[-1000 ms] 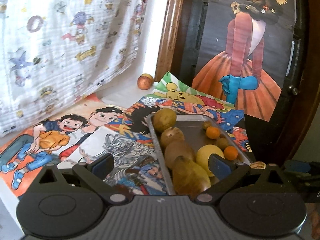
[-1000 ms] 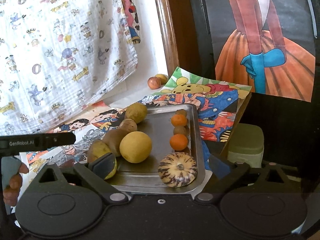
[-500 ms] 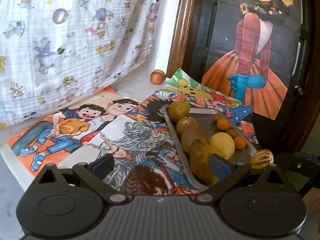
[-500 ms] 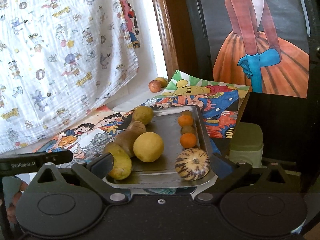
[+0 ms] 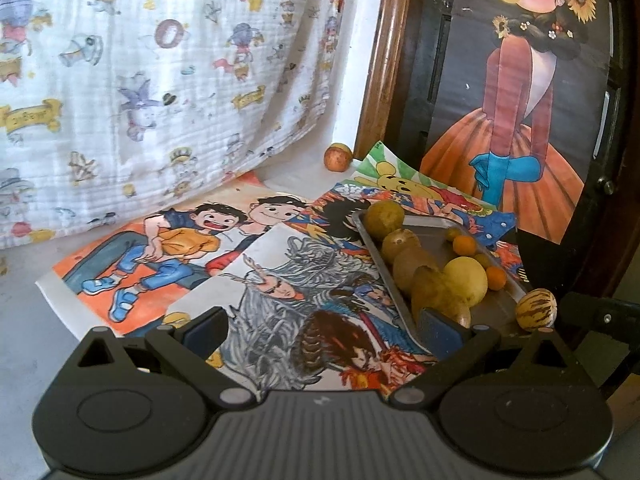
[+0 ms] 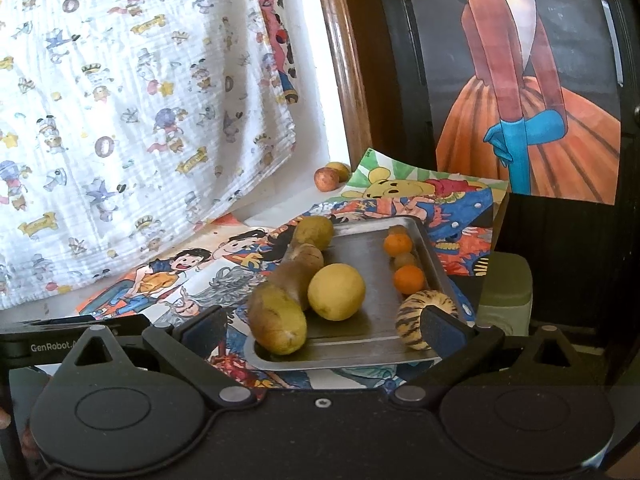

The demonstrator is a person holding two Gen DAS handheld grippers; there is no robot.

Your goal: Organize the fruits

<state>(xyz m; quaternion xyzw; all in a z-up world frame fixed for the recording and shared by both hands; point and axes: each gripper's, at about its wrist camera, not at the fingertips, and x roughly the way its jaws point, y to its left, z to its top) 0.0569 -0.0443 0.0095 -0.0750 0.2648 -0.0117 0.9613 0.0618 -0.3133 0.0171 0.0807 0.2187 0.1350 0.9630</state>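
1. Our left gripper is spread wide, holding nothing, above the cartoon posters.
2. Our right gripper gapes equally wide and empty before the metal tray's near edge.
3. The striped melon sits at the tray's near right corner.

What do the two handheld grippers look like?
Both are matte black plastic: the left gripper and right gripper each have two round housings, angled arms with silver pivot screws and dark blue pads. White "GenRobot" lettering marks a black bar.
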